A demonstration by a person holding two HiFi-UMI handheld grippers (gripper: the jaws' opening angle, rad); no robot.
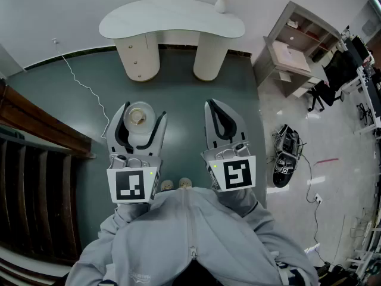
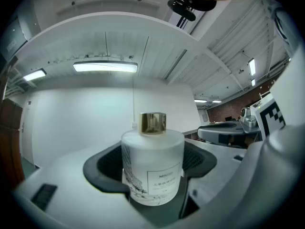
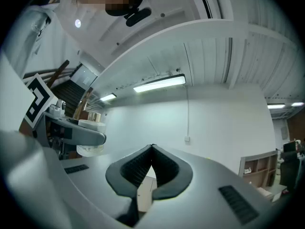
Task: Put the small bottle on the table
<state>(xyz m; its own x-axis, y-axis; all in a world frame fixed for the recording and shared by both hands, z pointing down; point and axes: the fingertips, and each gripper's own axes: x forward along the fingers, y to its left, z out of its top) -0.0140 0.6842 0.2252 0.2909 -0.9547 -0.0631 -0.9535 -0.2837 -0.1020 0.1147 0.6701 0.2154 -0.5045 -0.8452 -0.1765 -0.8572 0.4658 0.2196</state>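
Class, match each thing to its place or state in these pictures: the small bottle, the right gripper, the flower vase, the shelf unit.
1 small bottle
2 right gripper
3 flower vase
4 shelf unit

A on the white table
B held in the left gripper
C jaws together, empty
D on the floor, right of the table

Pairs: 1-B, 2-C, 3-A, 4-D
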